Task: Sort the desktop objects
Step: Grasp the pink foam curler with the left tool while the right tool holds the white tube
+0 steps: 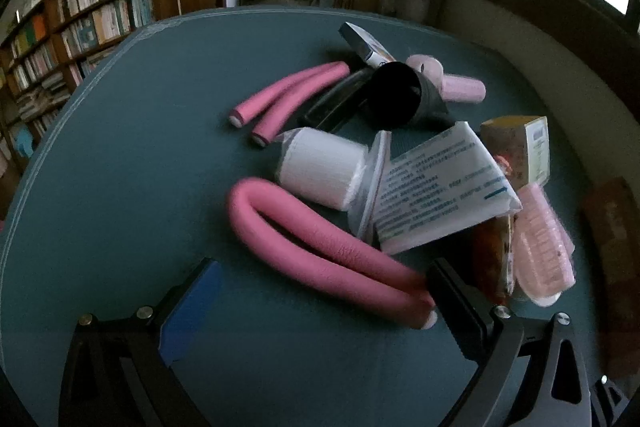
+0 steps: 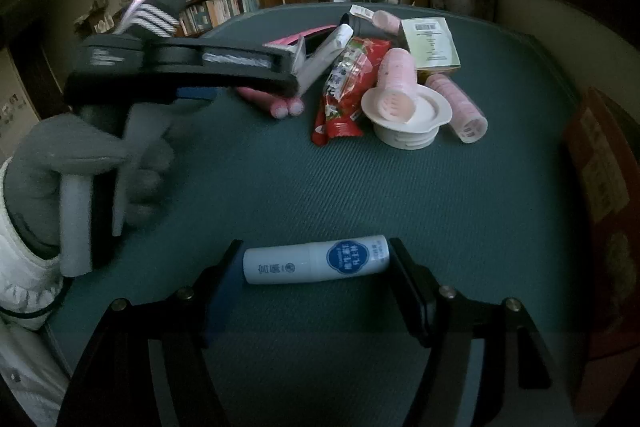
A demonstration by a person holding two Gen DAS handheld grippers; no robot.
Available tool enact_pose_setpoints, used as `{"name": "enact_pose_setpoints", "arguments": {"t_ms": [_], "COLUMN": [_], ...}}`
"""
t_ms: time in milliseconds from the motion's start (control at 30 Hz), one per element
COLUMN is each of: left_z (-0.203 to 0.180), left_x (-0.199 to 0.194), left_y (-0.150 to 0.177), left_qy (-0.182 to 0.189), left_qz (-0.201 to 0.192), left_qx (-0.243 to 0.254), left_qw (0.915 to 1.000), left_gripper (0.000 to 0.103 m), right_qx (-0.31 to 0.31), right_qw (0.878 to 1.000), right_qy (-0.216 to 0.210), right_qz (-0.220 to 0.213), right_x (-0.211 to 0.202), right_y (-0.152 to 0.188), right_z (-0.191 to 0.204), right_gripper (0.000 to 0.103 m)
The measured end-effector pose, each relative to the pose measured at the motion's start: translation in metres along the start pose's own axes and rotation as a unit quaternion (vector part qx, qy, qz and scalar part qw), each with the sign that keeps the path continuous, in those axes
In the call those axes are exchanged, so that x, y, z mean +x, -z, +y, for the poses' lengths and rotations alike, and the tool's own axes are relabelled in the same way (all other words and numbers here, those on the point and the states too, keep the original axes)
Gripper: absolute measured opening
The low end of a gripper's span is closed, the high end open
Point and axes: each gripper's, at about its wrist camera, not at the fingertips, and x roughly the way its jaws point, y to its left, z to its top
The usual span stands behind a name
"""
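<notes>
My left gripper (image 1: pixel 320 291) is open above the green table (image 1: pixel 120 167); the ends of a bent pink foam roller (image 1: pixel 320 259) lie against its right finger. Beyond it sits a pile: a white roll (image 1: pixel 320 167), a printed white packet (image 1: pixel 436 183), a second pink foam roller (image 1: pixel 288 95), a black cup (image 1: pixel 394 95) and pink hair curlers (image 1: pixel 540 247). My right gripper (image 2: pixel 316 263) is shut on a white tube with a blue label (image 2: pixel 316 259), held crosswise just over the table. The left gripper also shows in the right wrist view (image 2: pixel 180 67), held by a gloved hand.
In the right wrist view a red snack packet (image 2: pixel 344 87), a white lid (image 2: pixel 408 119) with a pink curler (image 2: pixel 396 83) on it, another curler (image 2: pixel 456 103) and a yellow-green box (image 2: pixel 432 43) lie at the far side. A brown box (image 2: pixel 600 167) stands at the right edge. Bookshelves (image 1: pixel 80 11) stand behind.
</notes>
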Motion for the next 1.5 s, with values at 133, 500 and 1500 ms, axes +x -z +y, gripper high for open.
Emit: {"name": "enact_pose_setpoints", "arguments": {"t_ms": [133,500,1500], "left_z": [0.013,0.074,0.069], "left_x": [-0.004,-0.033,-0.017], "left_y": [0.001,0.011,-0.003], "left_qy": [0.004,-0.054,-0.018], "left_qz": [0.012,0.018,-0.018], "left_qx": [-0.006,0.003,-0.016], "left_qw": [0.9999,0.9984,0.9996], "left_gripper": [0.103,0.103,0.036], "right_qx": [0.004,0.010,0.016], "right_qw": [1.000,1.000,1.000], "right_qy": [-0.004,-0.014,-0.024], "right_qz": [-0.002,-0.005,-0.009], "right_x": [0.000,0.004,0.008], "right_y": [0.000,0.000,0.002], "right_z": [-0.001,-0.008,-0.014], "right_gripper": [0.073,0.073,0.073]}}
